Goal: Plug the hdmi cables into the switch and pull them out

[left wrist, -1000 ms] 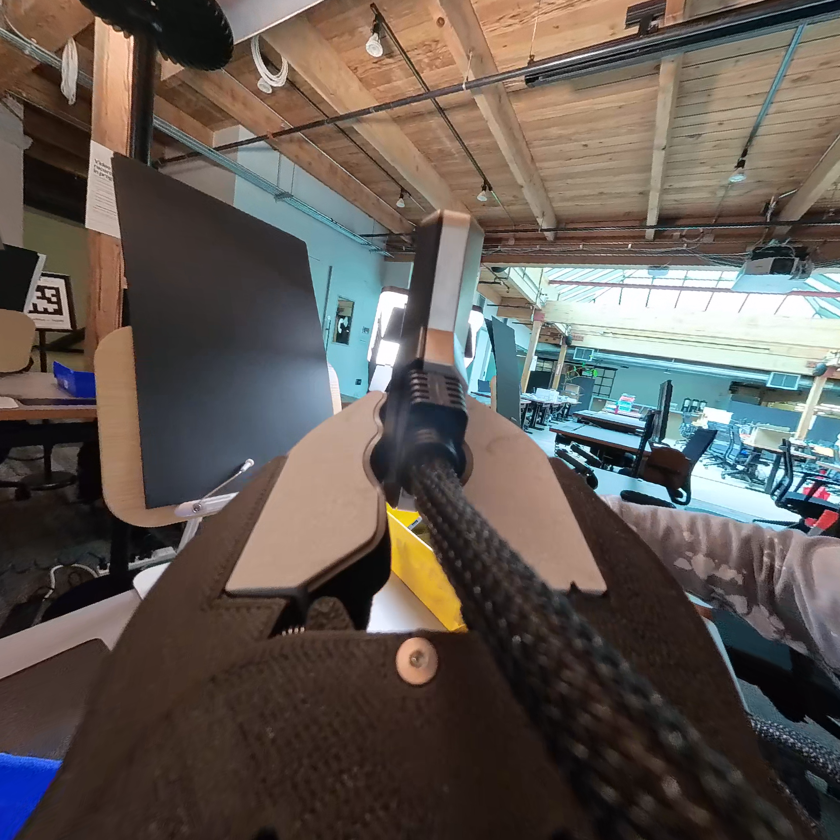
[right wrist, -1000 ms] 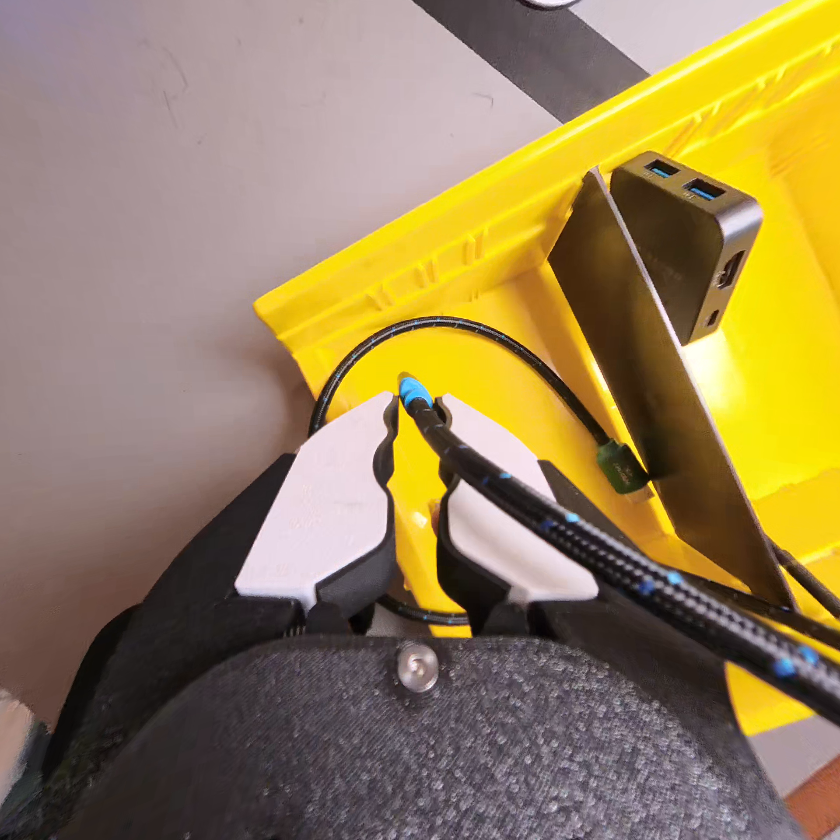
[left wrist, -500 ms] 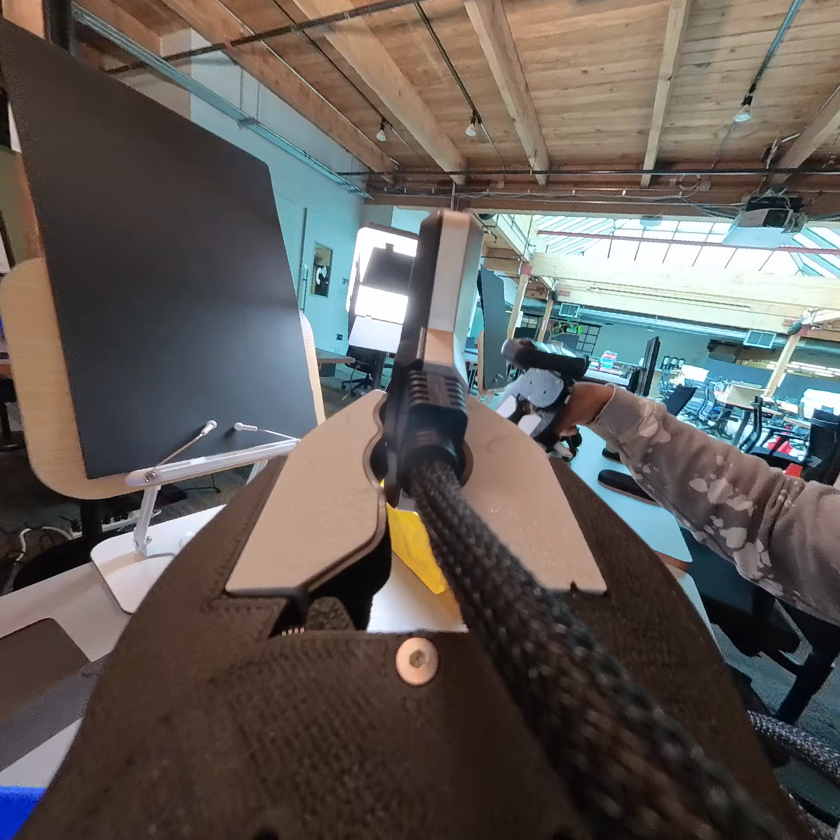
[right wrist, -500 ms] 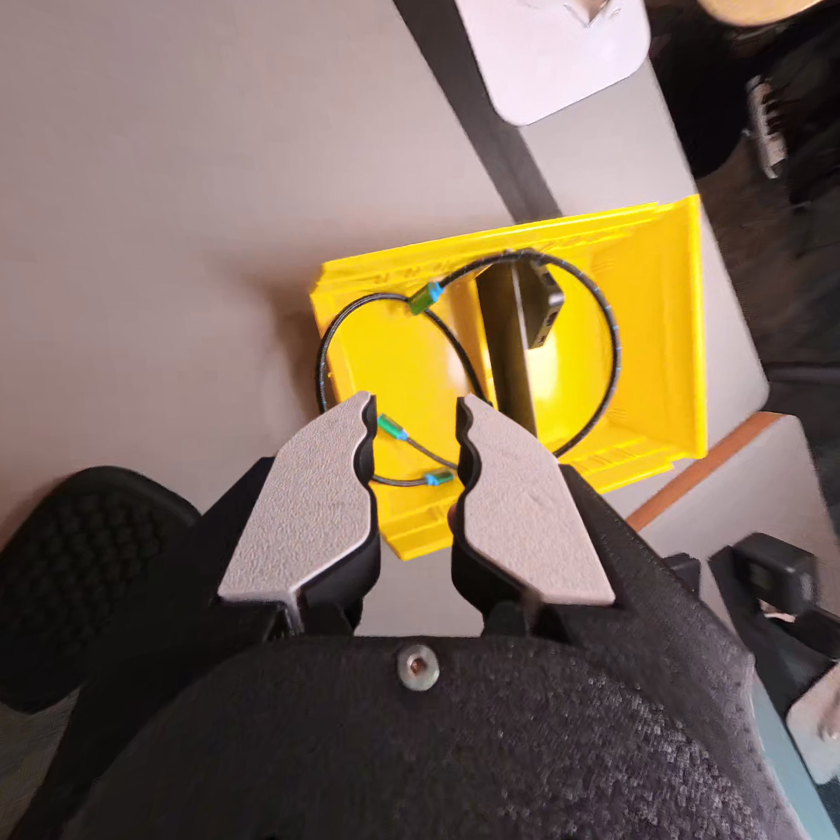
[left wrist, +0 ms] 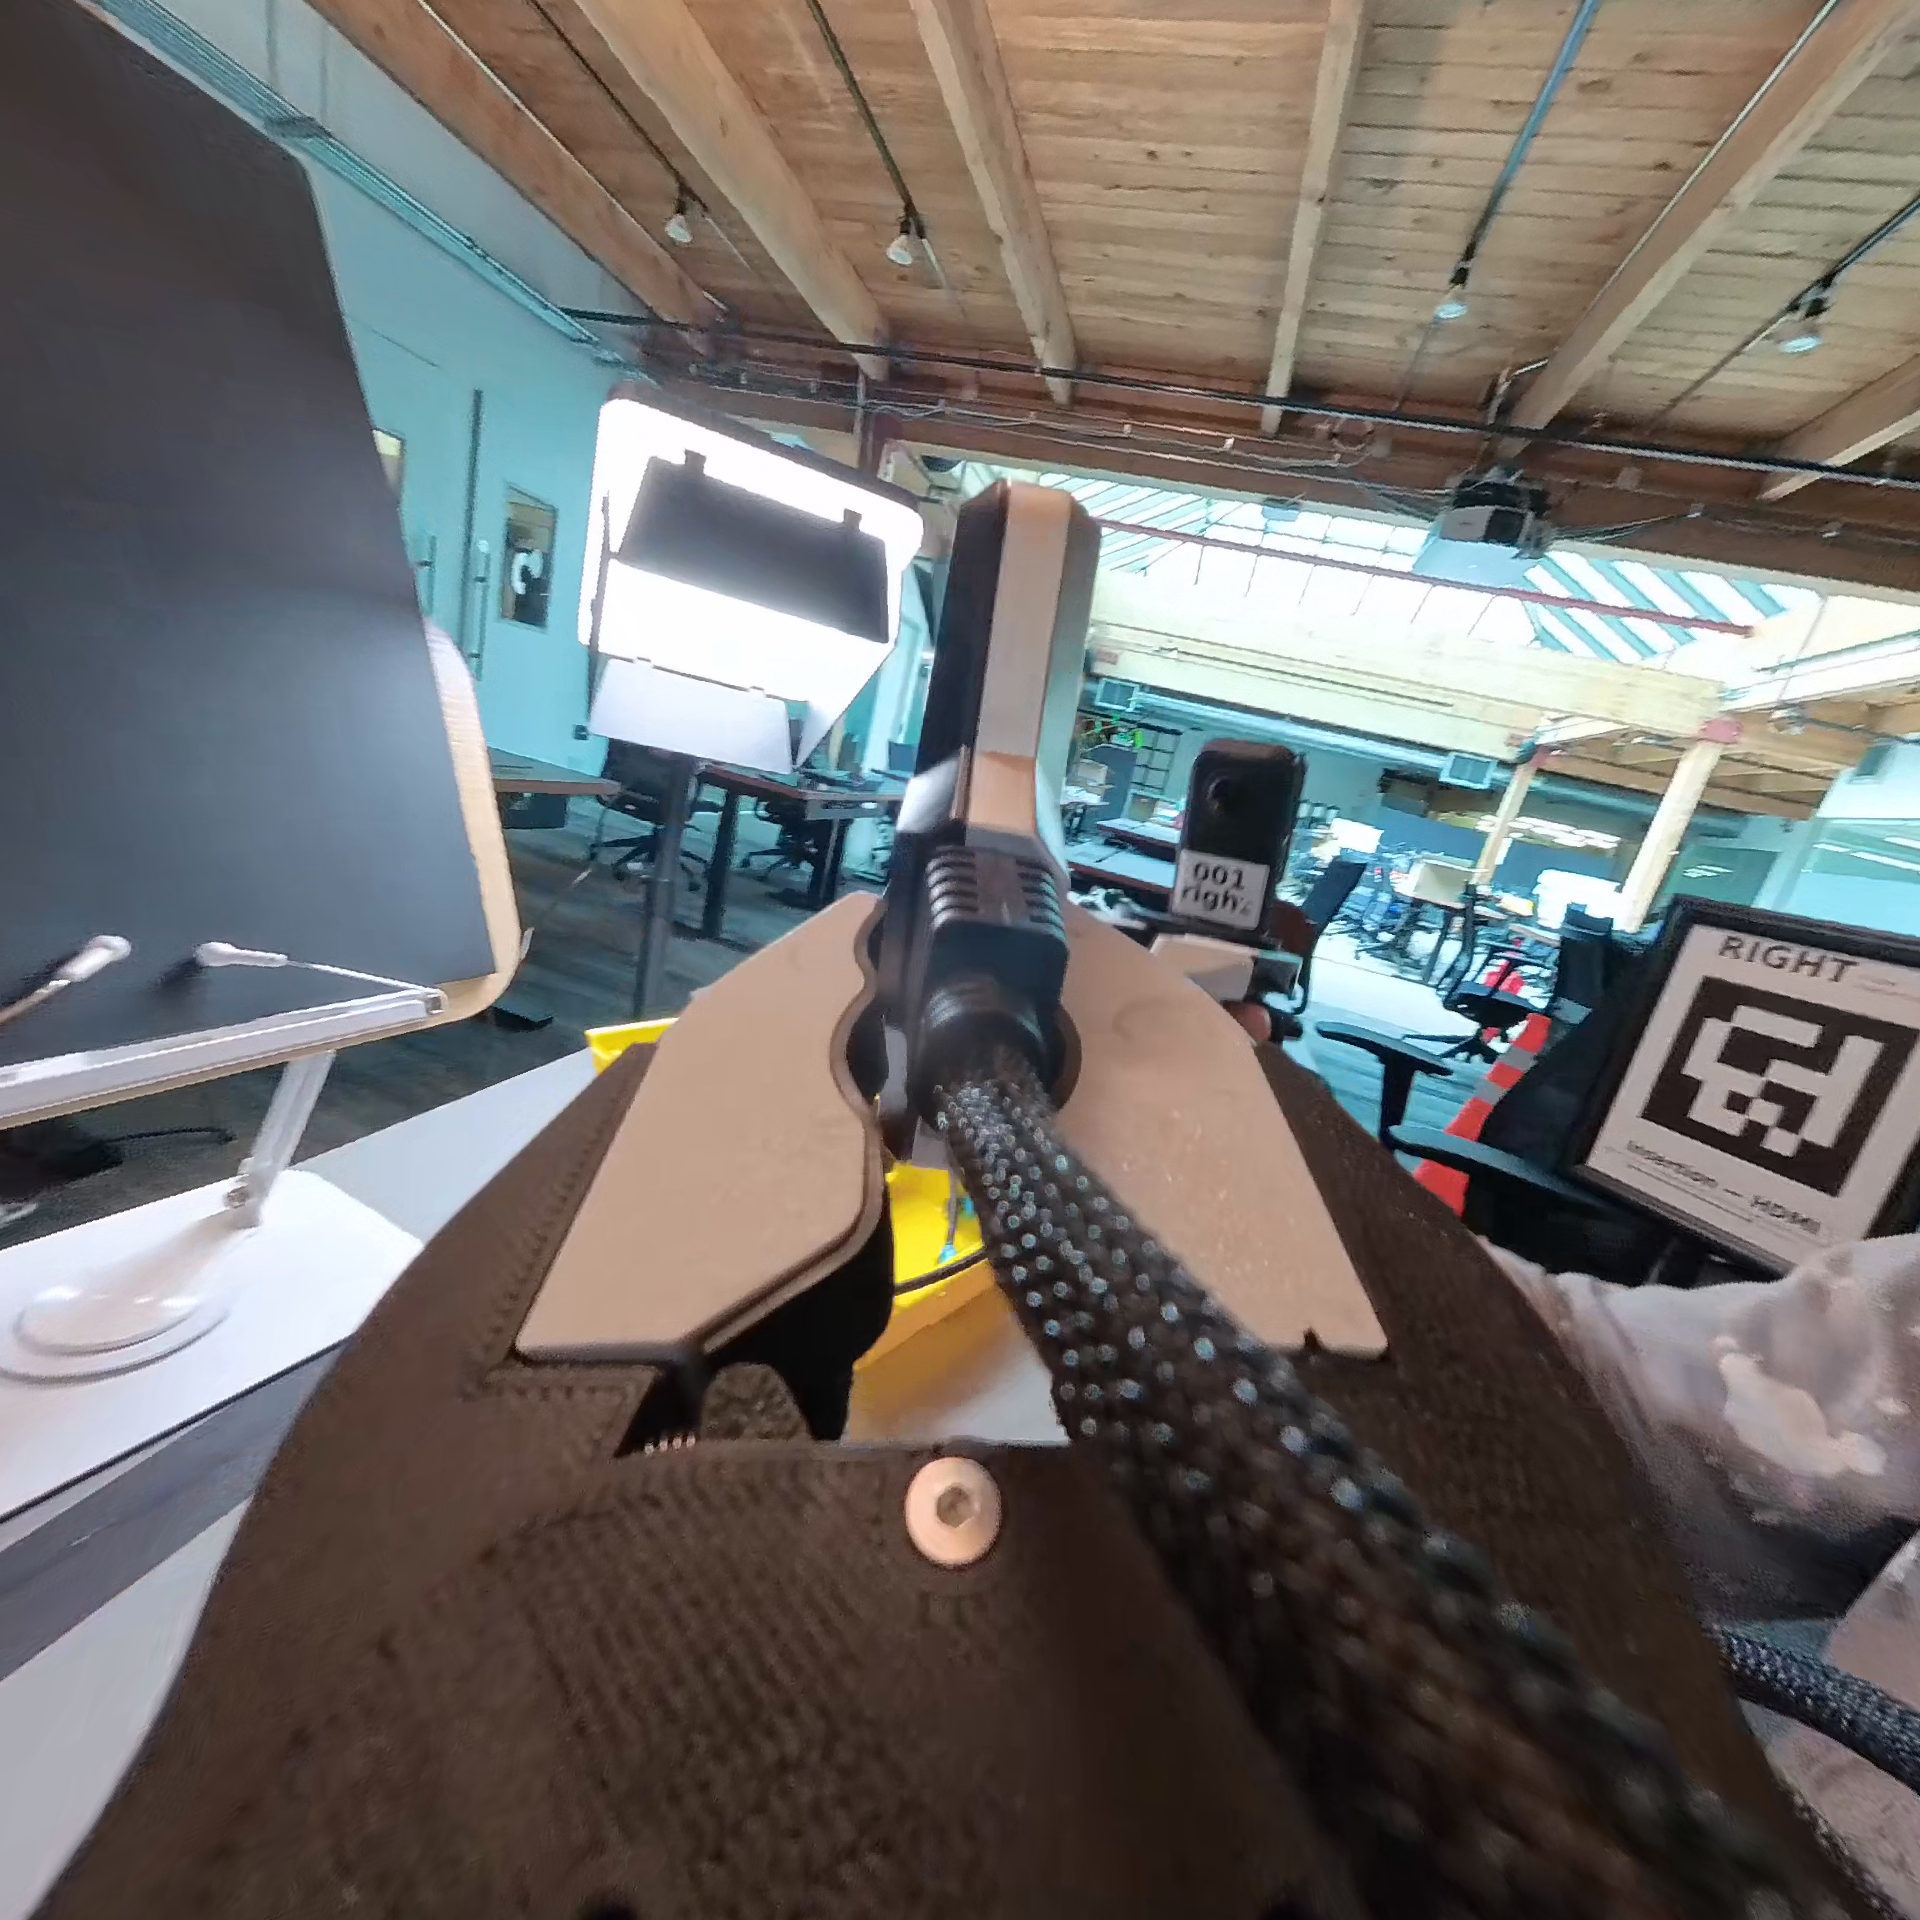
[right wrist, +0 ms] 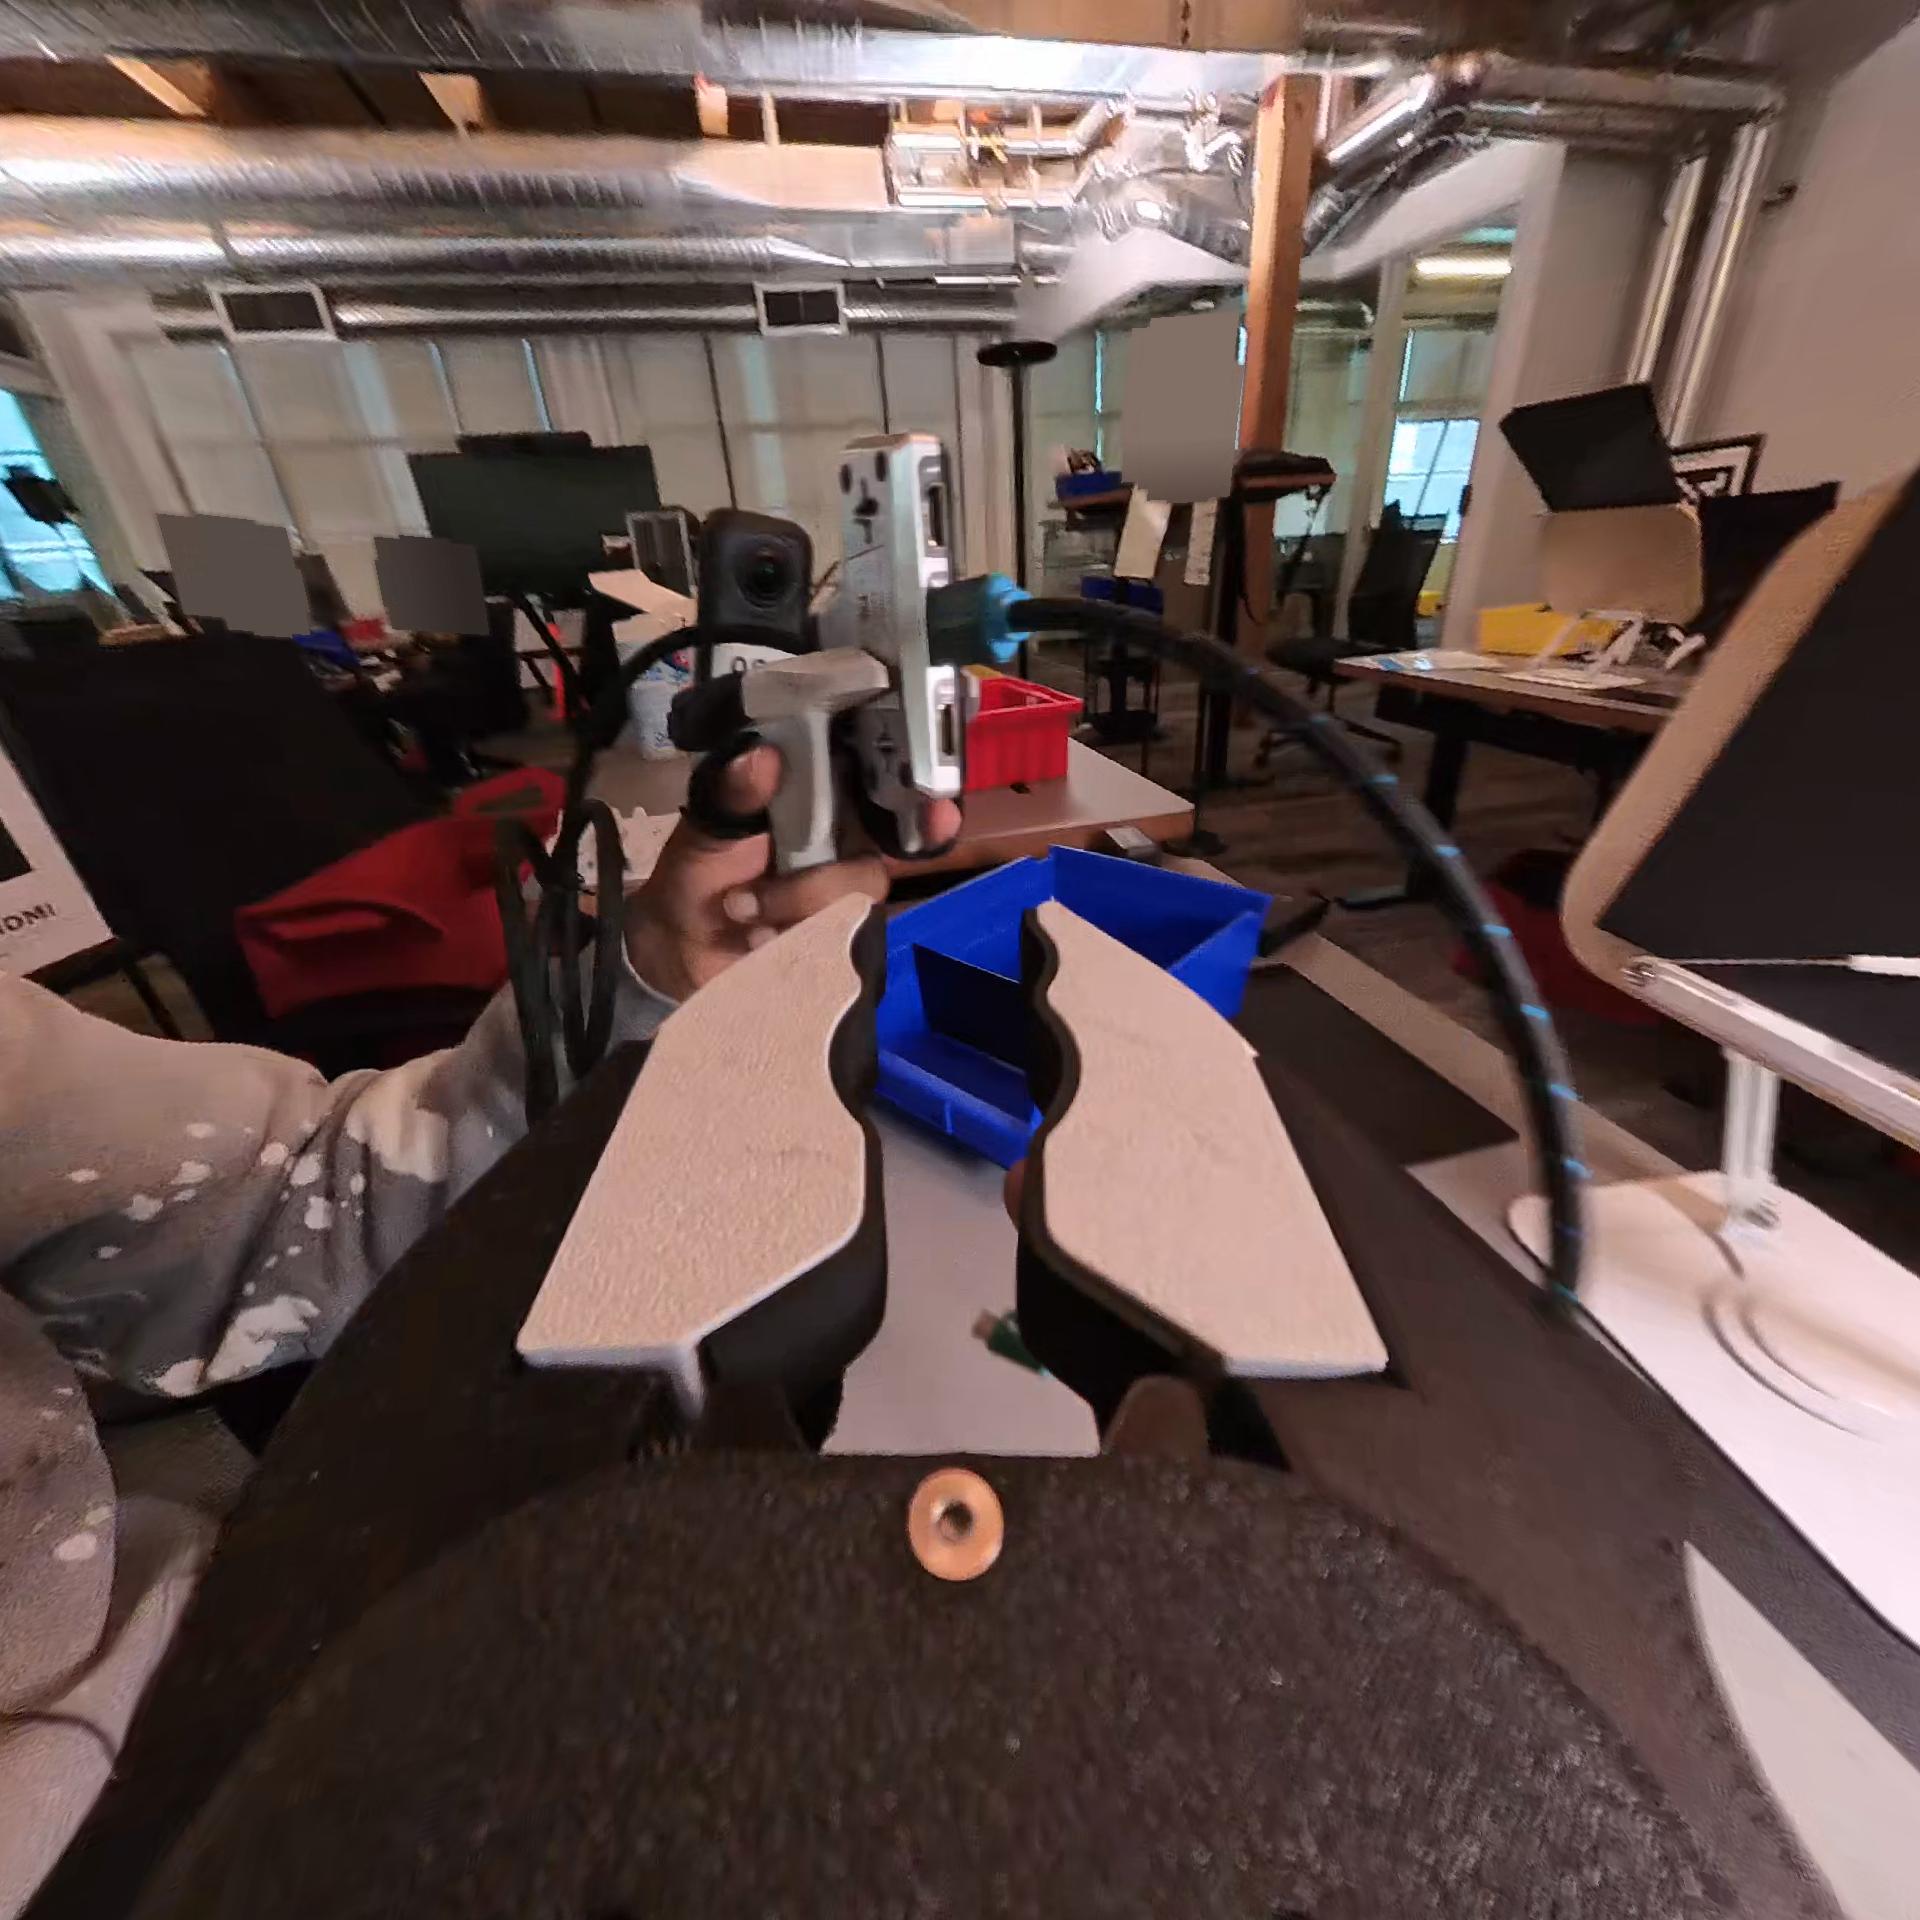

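My left gripper (left wrist: 971, 997) is shut on the lower end of the silver HDMI switch (left wrist: 1023, 644), which stands upright between its fingers. A black plug (left wrist: 987, 899) with a thick braided cable (left wrist: 1132, 1351) enters the switch at the grip. In the right wrist view the switch (right wrist: 899, 613) is held up in the air, and a cable with a blue plug (right wrist: 977, 613) sits in its side port and arcs right and down. My right gripper (right wrist: 956, 914) is open and empty, facing the switch from a distance. Its camera (left wrist: 1242, 821) shows behind the switch.
A yellow bin (left wrist: 623, 1039) lies under the left gripper. A blue bin (right wrist: 1143, 925) stands on the grey table (right wrist: 935, 1247), with a small green plug (right wrist: 1003, 1340) near my right fingers. A white laptop stand (right wrist: 1714, 1299) is at the right. A marker board (left wrist: 1766, 1091) stands beyond.
My right gripper let go of the blue-tipped cable over the yellow bin, rose and swung up level to face the left gripper. The left gripper turned right, still holding the switch.
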{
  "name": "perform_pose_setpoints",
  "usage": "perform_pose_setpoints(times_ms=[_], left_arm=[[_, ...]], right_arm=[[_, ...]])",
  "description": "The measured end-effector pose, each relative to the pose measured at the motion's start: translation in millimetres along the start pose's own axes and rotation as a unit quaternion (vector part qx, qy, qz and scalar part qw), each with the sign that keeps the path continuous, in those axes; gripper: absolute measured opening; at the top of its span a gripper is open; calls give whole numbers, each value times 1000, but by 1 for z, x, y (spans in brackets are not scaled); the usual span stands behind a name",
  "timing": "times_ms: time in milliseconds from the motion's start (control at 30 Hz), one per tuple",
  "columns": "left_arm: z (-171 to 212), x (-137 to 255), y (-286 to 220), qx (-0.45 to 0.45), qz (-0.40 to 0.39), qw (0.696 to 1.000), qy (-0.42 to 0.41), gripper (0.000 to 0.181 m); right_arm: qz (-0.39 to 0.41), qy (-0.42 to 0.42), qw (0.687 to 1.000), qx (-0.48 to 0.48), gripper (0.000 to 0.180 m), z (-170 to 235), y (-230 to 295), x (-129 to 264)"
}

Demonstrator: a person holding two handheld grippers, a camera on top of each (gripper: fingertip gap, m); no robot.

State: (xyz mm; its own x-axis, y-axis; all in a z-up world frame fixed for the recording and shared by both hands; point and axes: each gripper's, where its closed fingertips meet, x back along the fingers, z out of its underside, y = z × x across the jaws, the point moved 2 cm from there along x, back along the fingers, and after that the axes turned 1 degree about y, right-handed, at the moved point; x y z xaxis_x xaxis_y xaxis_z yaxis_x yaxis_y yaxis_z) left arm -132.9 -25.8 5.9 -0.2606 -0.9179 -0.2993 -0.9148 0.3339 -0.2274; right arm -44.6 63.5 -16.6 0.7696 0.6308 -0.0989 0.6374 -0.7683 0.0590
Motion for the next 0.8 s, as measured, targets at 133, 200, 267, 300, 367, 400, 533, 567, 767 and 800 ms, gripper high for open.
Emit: perform_pose_setpoints(times_ms=[133, 200, 267, 300, 367, 400, 533, 567, 767, 800], left_arm=[[15, -16, -12, 22, 49, 999, -6, 23], [23, -24, -16, 28, 72, 997, -4, 23], [32, -30, -20, 33, 98, 995, -1, 24], [36, -32, -22, 36, 110, 993, -1, 23], [45, -38, -22, 46, 118, 992, 5, 24], [50, -40, -20, 51, 116, 992, 10, 24], [69, -51, -23, 64, 125, 990, 33, 24], [72, -53, -25, 66, 126, 989, 37, 24], [68, -54, -29, 77, 130, 989, 11, 27], [65, -53, -30, 75, 129, 989, 5, 28]], right_arm=[[-6, -54, 998, -13, 25, 8, 10, -22], [5, -67, 997, -37, 26, 11, 2, -24], [5, -85, 994, -63, 28, 12, -5, -19], [0, -97, 993, -71, 28, 12, -6, -15], [-9, -108, 991, -79, 27, 9, -9, -9], [-11, -111, 990, -81, 26, 8, -9, -6], [-12, -114, 991, -65, 20, 6, -6, -3], [-7, -114, 992, -58, 16, 6, -6, -3], [-31, -103, 992, -59, 13, 6, 0, -2], [-38, -100, 992, -64, 13, 7, 1, -3]])
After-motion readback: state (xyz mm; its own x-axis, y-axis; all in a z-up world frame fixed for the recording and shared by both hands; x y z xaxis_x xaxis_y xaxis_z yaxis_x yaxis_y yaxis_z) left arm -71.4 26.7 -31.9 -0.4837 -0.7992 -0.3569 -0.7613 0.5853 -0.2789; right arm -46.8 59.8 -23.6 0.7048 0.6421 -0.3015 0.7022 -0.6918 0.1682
